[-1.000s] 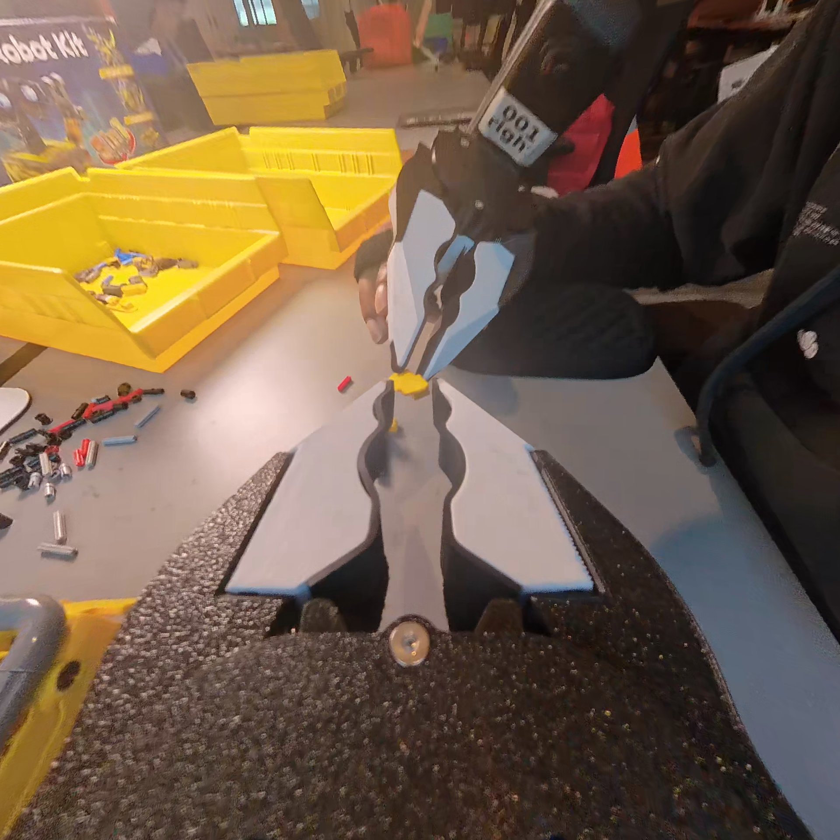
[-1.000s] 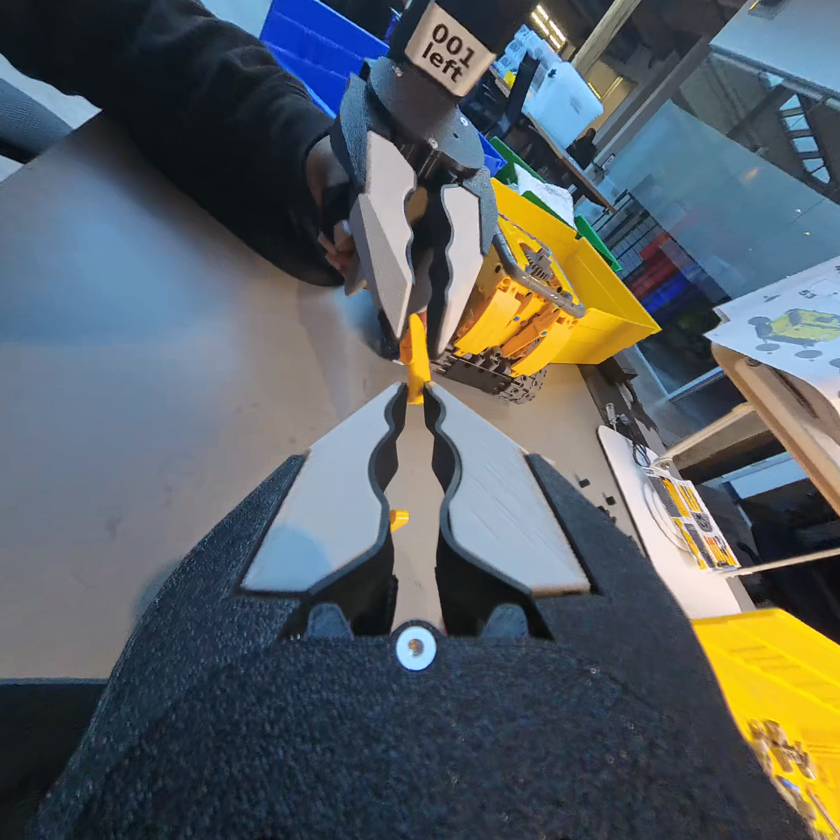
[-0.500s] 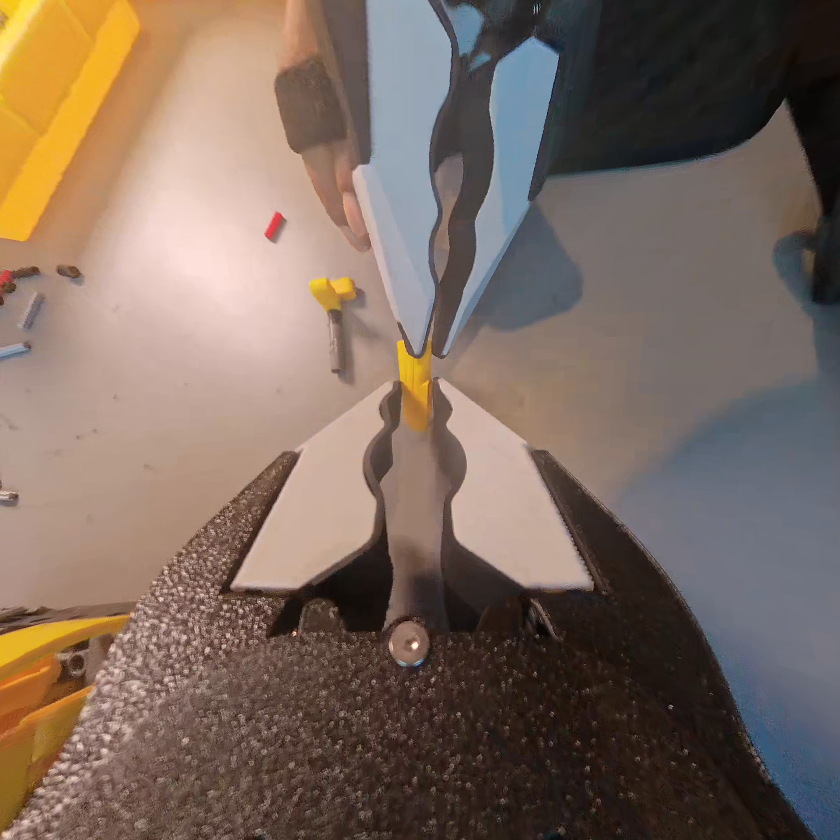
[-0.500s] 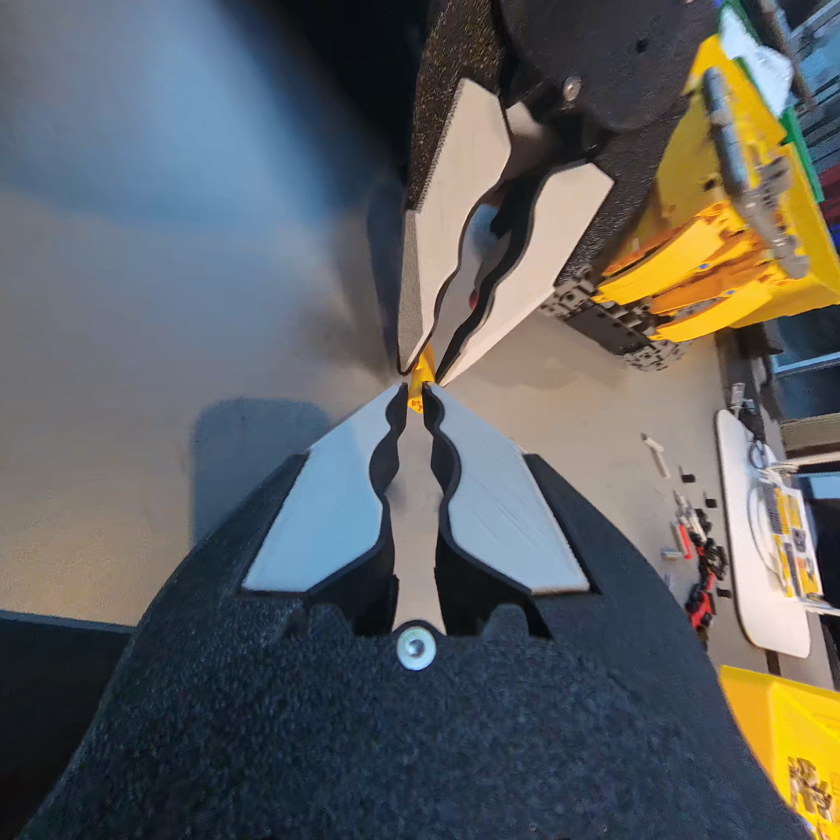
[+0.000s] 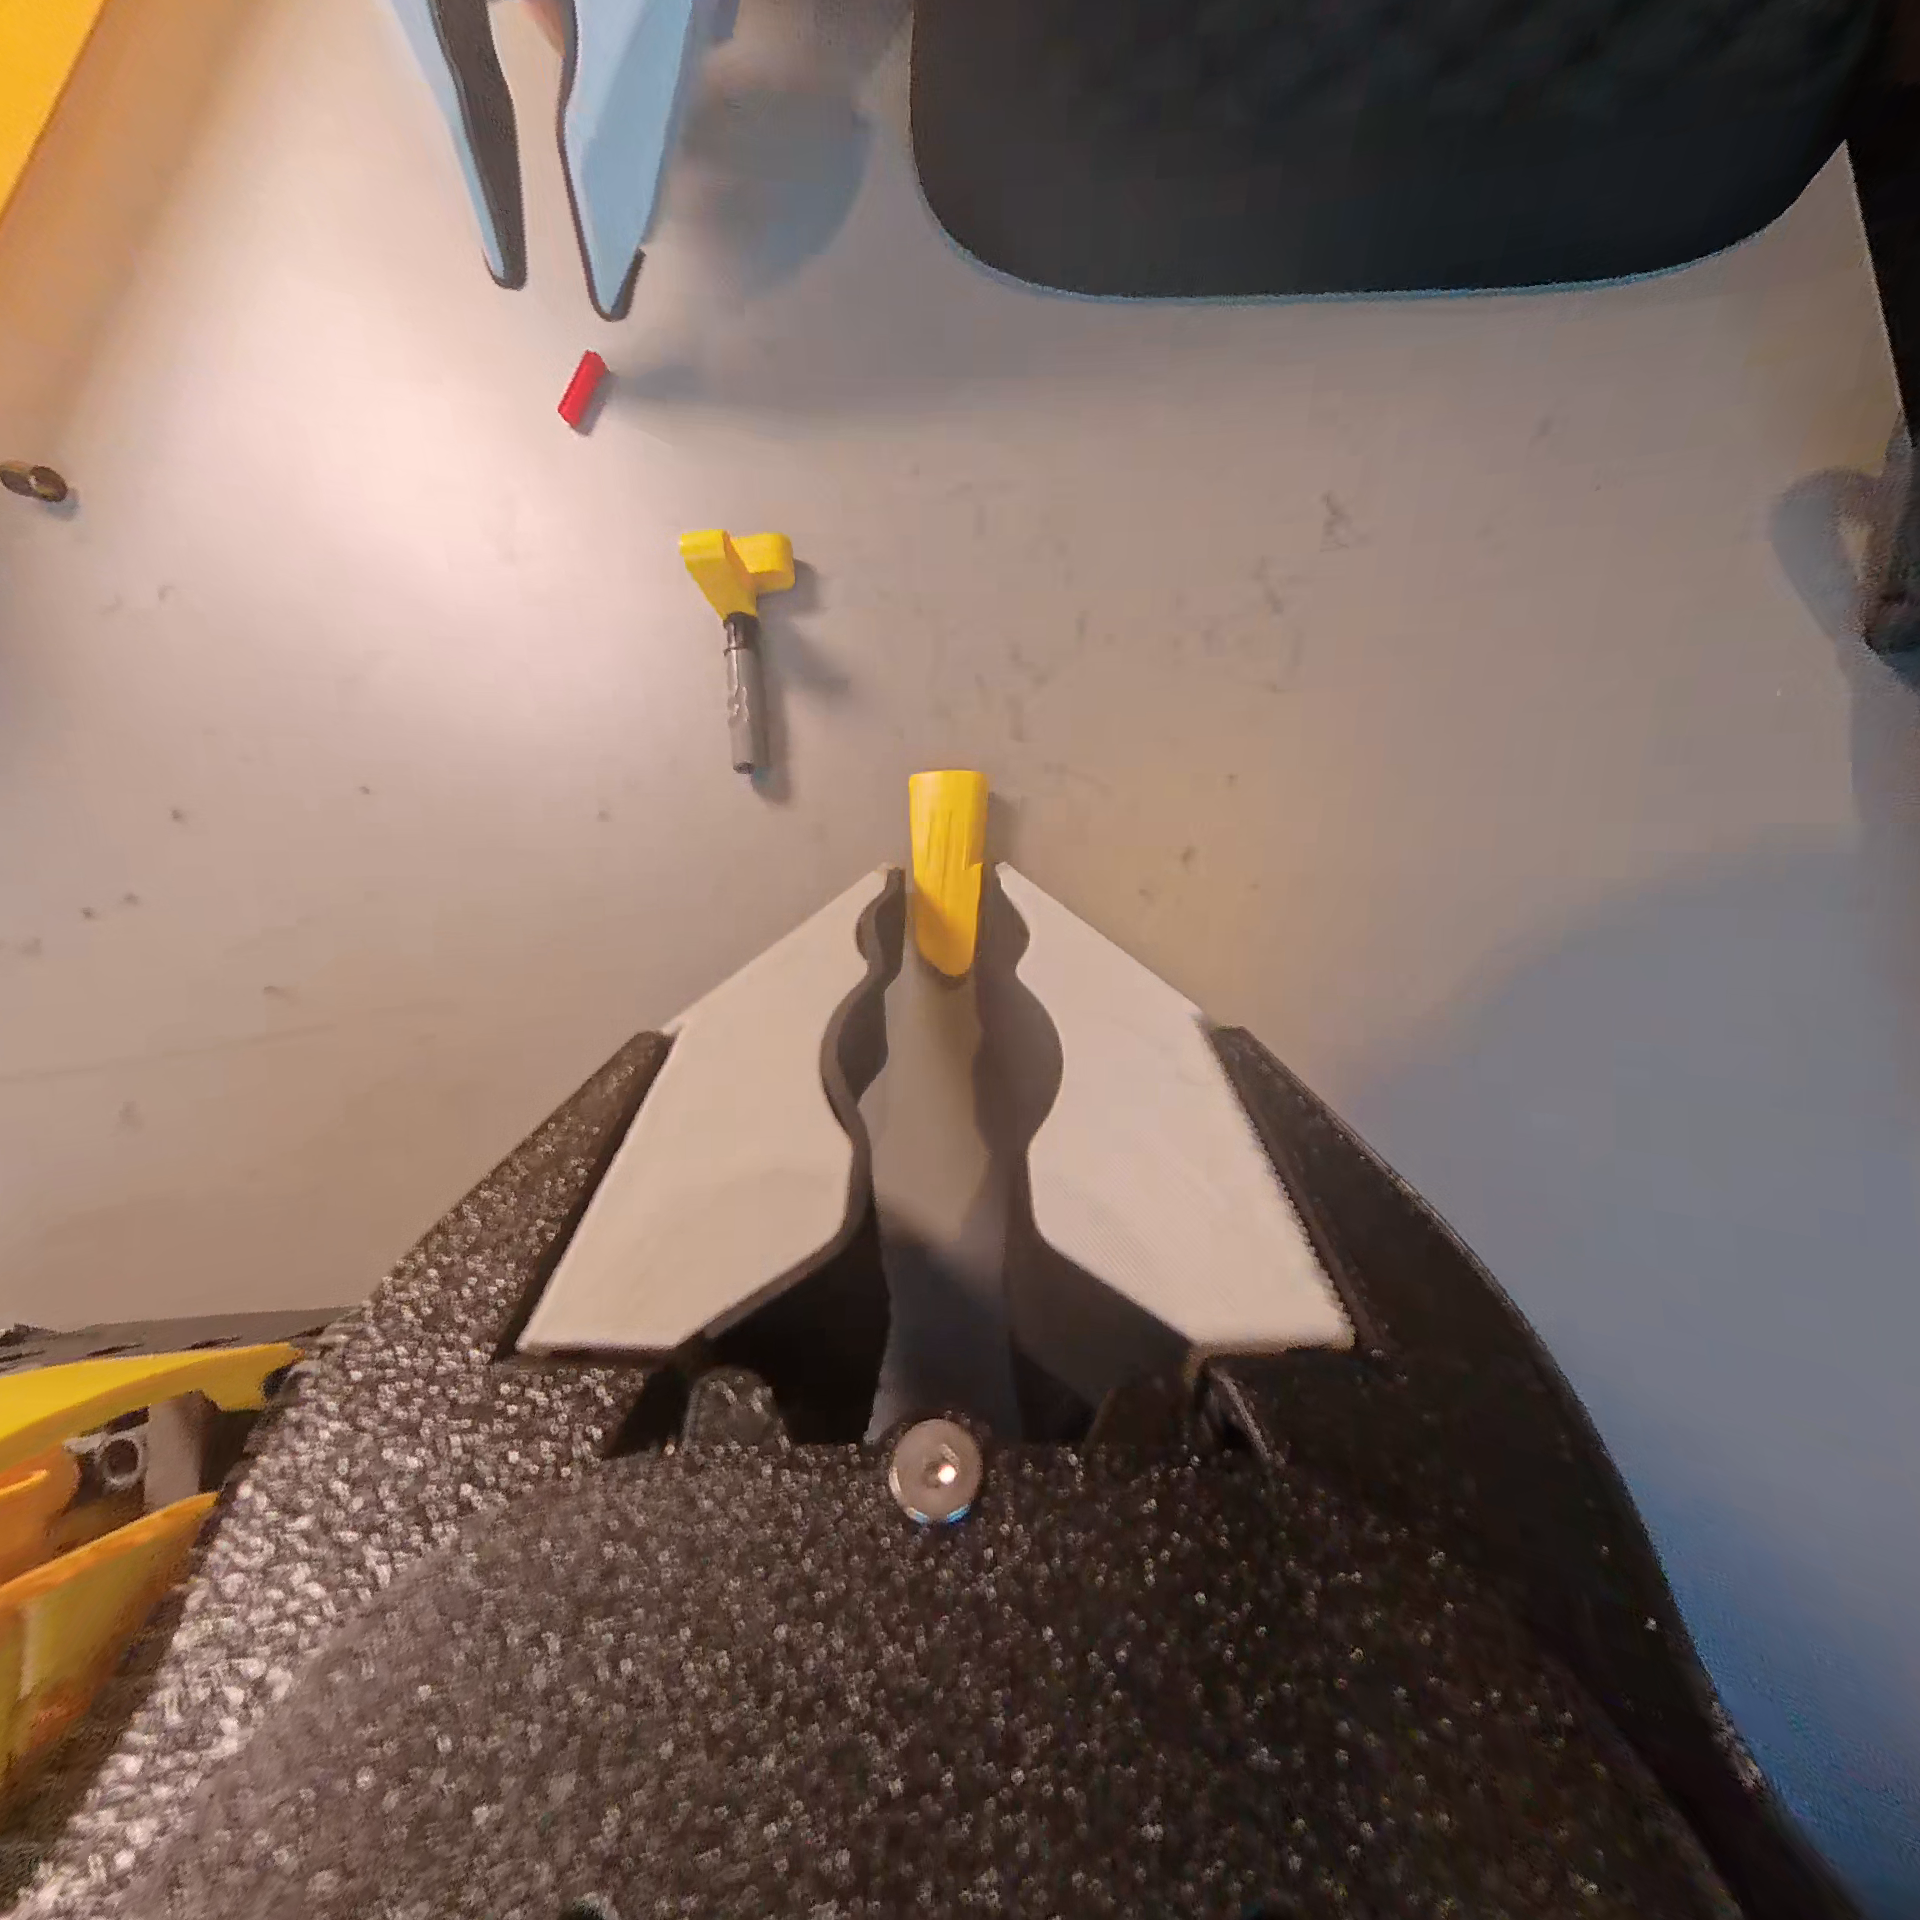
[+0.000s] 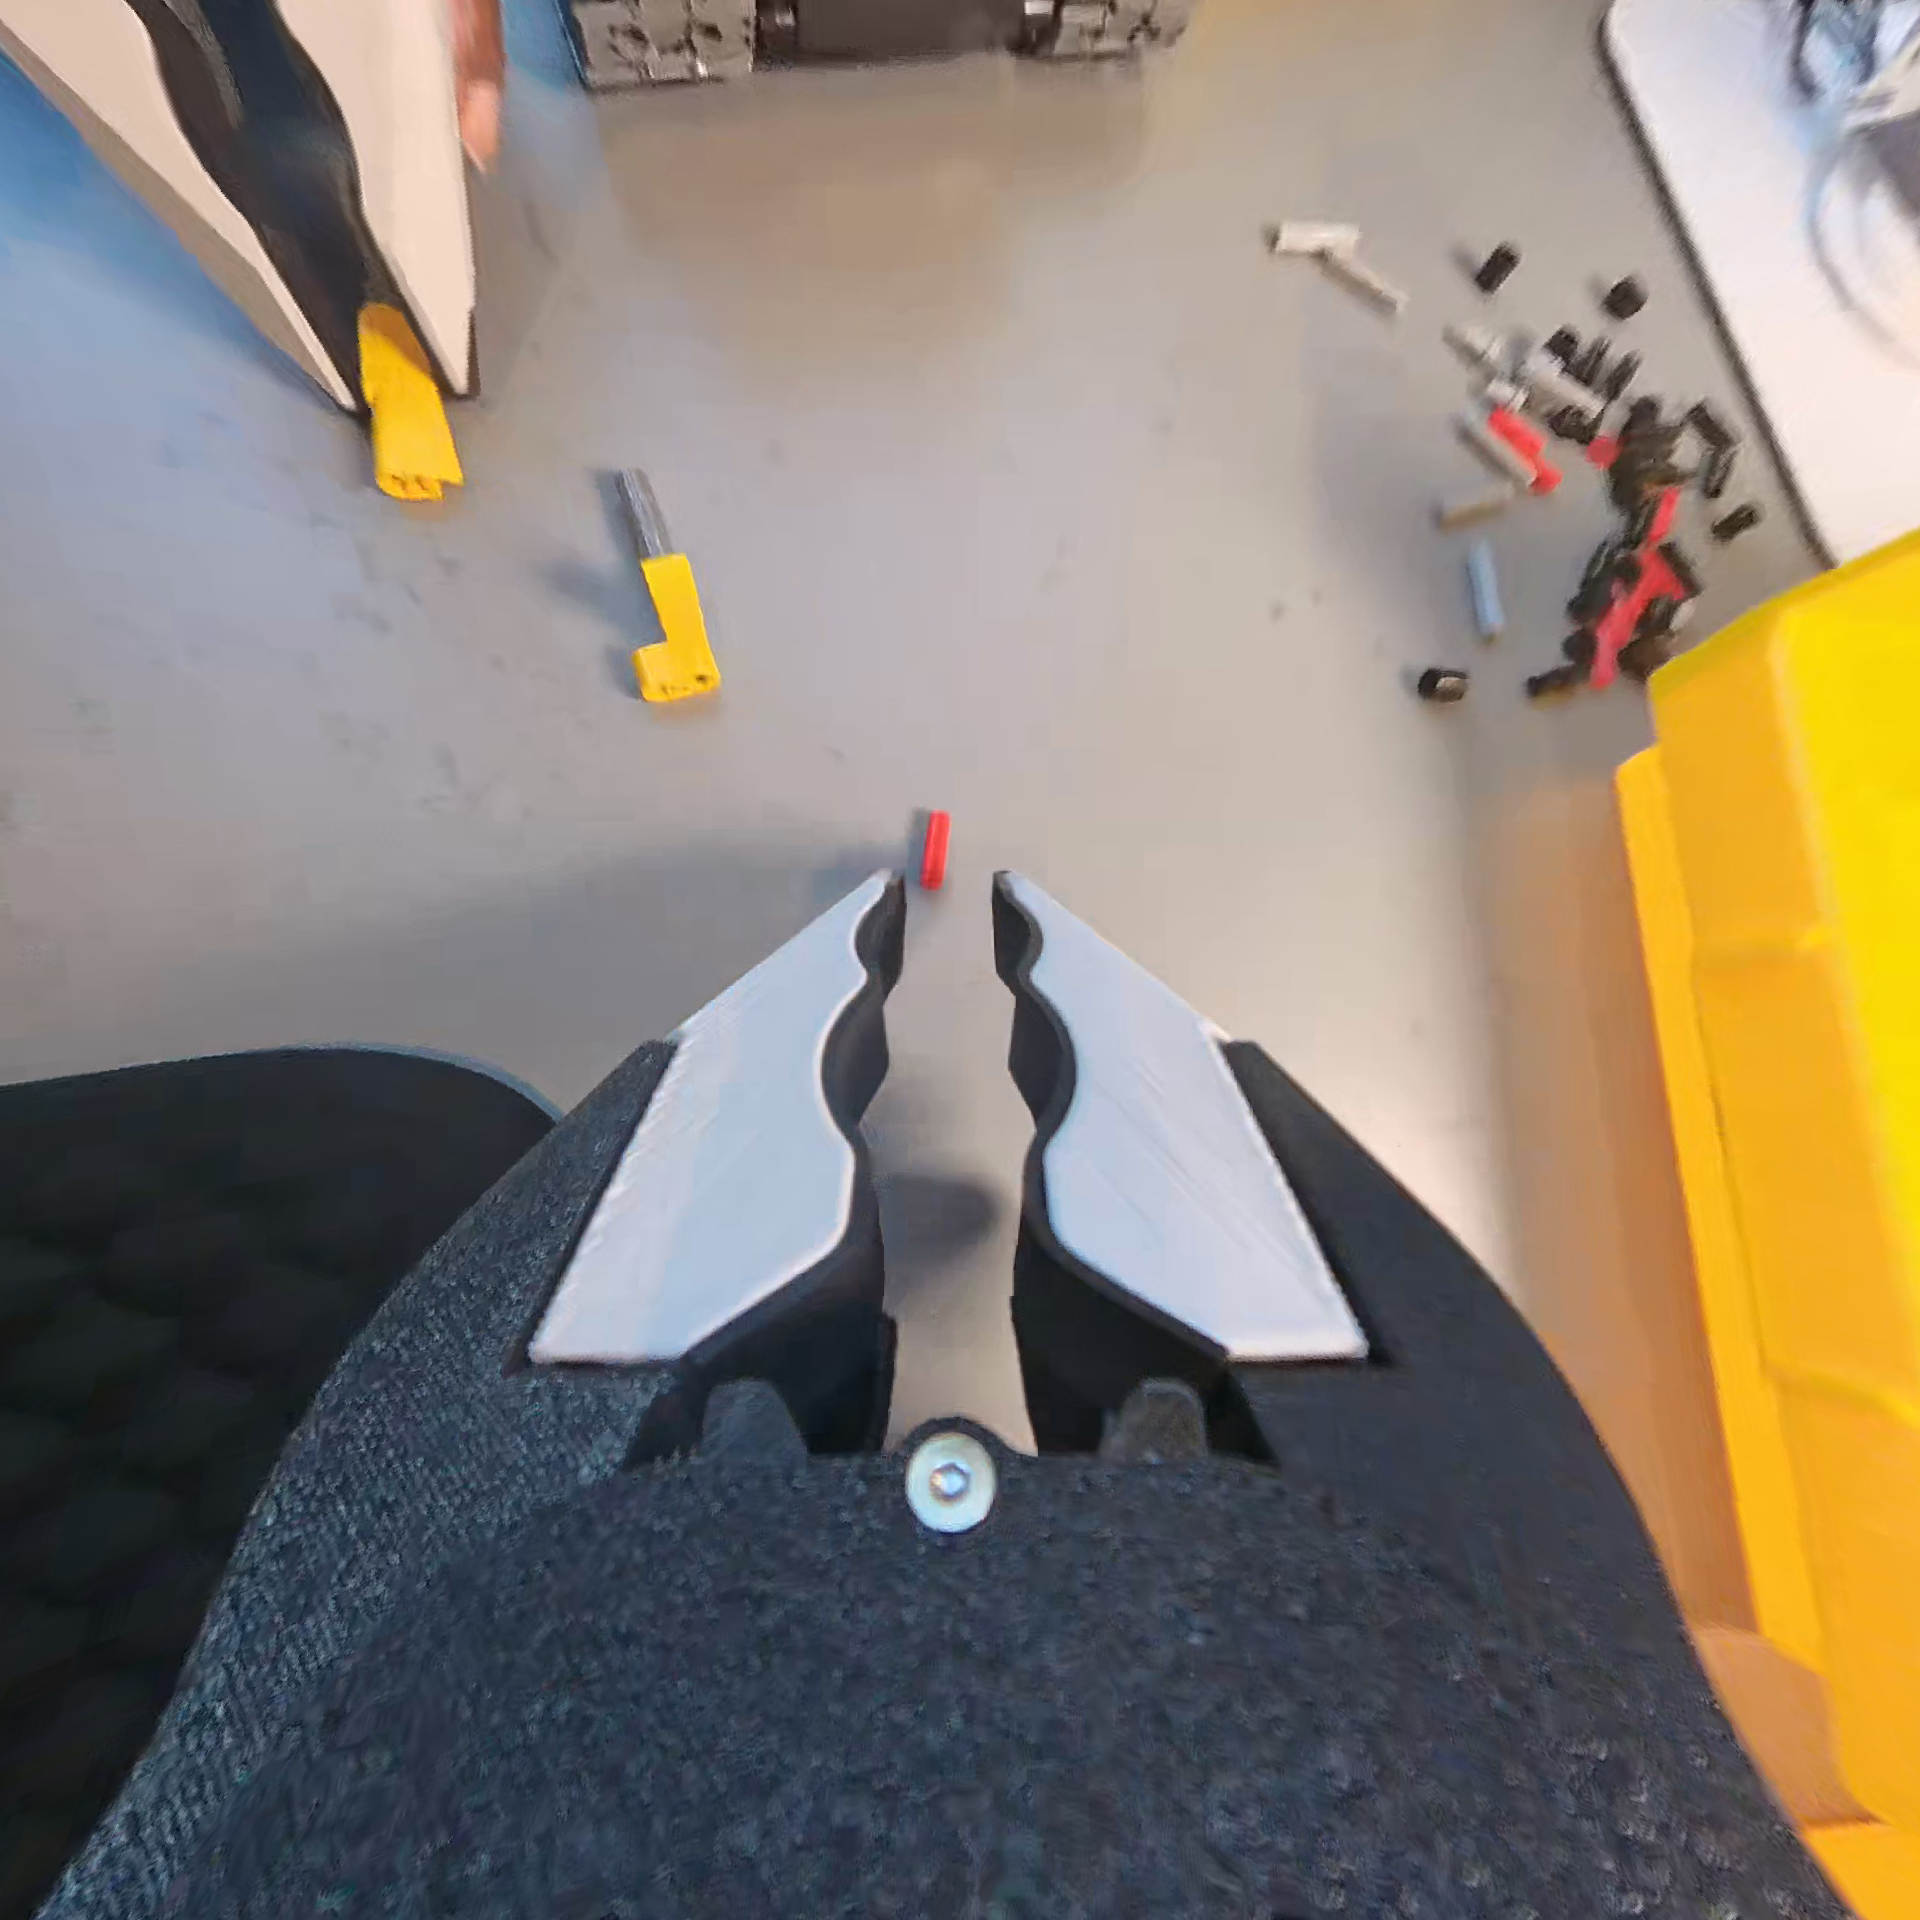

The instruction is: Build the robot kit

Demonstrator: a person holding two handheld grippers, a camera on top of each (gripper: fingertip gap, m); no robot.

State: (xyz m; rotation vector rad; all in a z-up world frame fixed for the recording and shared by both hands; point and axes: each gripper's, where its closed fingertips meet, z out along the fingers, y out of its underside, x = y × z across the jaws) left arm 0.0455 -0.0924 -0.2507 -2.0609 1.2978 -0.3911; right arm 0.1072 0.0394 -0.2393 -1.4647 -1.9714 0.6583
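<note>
My left gripper [image 5: 943, 875] is shut on a small yellow wedge-shaped piece [image 5: 943, 831] that sticks out past its tips, just above the grey table [image 5: 1351, 727]. In the right wrist view it shows at the upper left [image 6: 407, 387], with the yellow piece [image 6: 414, 431]. My right gripper [image 6: 943, 883] is open and empty, its tips close behind a small red pin [image 6: 933, 850] on the table. In the left wrist view it shows at the top [image 5: 561, 296], near the red pin [image 5: 582, 388]. A yellow L-shaped piece on a grey axle [image 5: 738, 613] lies between the grippers [image 6: 670, 613].
A scatter of small black, red and grey parts [image 6: 1590, 499] lies right of centre. A yellow bin [image 6: 1808, 935] stands at the right and a white tray [image 6: 1745, 208] behind it. A yellow model [image 5: 73, 1455] is at my lower left. A dark sleeve [image 5: 1351, 135] rests on the table. Spacing between my two grippers at the tips: around 15 cm.
Both grippers held the yellow piece tip to tip. The right gripper has let go, opened and moved away to the red pin. The left gripper keeps the piece, lower over the table.
</note>
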